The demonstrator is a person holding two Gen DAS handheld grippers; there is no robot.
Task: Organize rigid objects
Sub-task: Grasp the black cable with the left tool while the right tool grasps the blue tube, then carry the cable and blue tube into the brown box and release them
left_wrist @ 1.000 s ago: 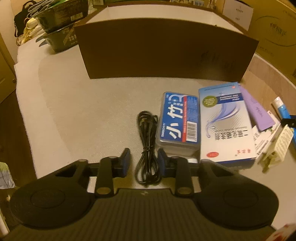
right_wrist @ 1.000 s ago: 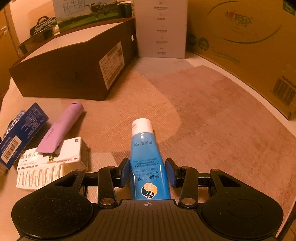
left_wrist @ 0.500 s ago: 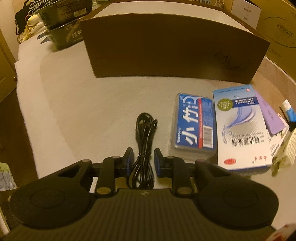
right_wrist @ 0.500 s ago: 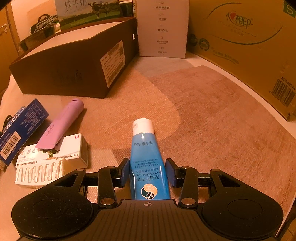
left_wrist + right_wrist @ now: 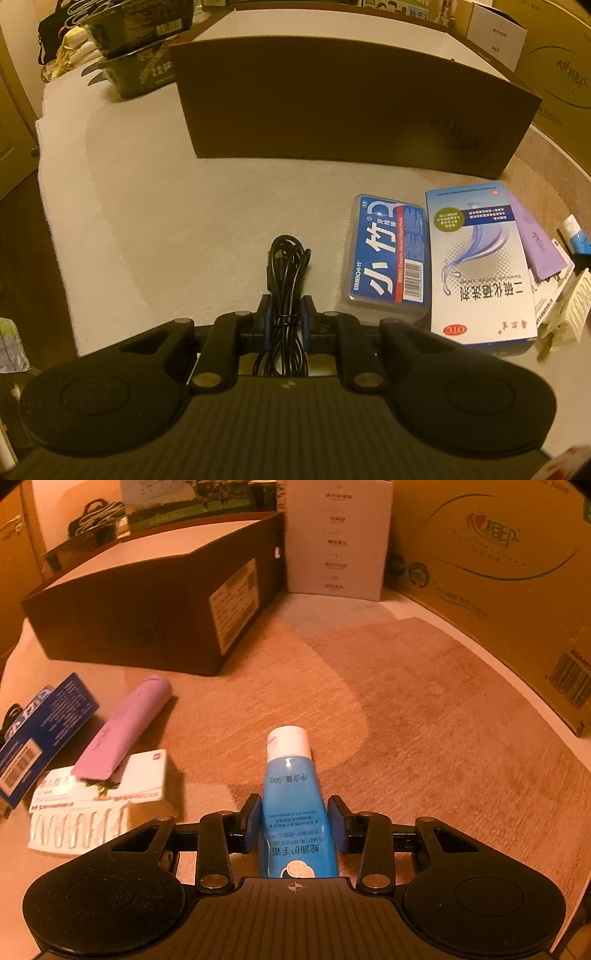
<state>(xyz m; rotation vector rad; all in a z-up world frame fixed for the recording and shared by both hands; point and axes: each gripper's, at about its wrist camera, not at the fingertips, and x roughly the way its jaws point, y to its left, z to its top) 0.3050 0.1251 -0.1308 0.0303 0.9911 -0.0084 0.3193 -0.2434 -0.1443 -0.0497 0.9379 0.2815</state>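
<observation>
Home storage corner: stacked cardboard cartons (image 5: 498, 572), hung bags (image 5: 51, 26), medicine boxes (image 5: 480, 266).

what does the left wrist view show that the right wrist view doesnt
Only the left wrist view: the left hand-held gripper shut on a bundled black cable, its jaws having just closed, and a clear blue-labelled case.

Only the right wrist view: the right hand-held gripper around a blue tube, its jaws having just narrowed, and a big cardboard carton.

Both: the brown box and the purple tube.
</observation>
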